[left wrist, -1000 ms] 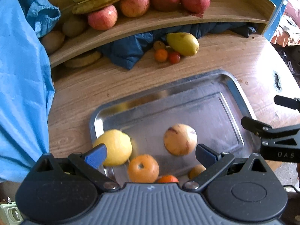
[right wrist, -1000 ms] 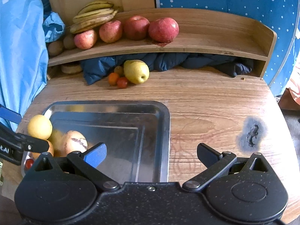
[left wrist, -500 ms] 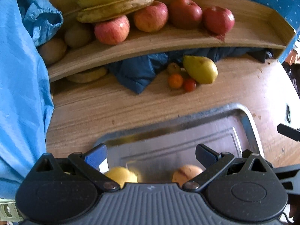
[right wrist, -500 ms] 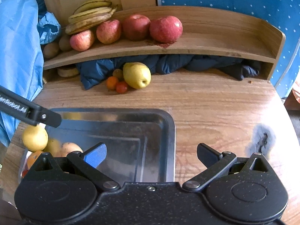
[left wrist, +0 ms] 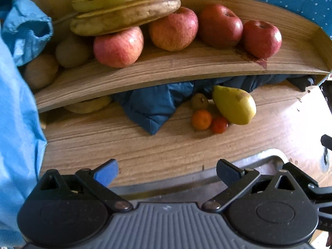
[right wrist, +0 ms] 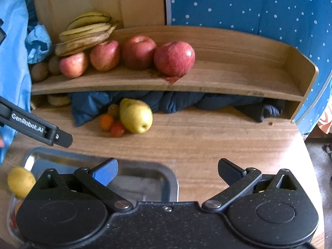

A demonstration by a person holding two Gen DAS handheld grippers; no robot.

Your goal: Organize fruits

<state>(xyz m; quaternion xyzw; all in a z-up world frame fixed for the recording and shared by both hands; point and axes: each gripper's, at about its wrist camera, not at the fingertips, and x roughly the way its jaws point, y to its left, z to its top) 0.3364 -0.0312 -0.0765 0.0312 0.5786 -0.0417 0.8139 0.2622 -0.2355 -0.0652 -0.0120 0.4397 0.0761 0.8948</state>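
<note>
Ahead of both grippers, the left gripper (left wrist: 167,171) and the right gripper (right wrist: 167,171), each gaping and empty, lie a wooden table (right wrist: 217,145) and shelf (right wrist: 207,83) against a dotted blue backdrop (right wrist: 249,6). The pear (right wrist: 136,116) rests beyond the jaws by dark cloth (right wrist: 176,101). The gripper bodies largely hide the metal tray (right wrist: 145,170), and the lemon (right wrist: 20,181) looks blurred.

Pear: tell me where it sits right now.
The pear lies on the table below the shelf, against the blue cloth, with a tomato at its left.
</note>
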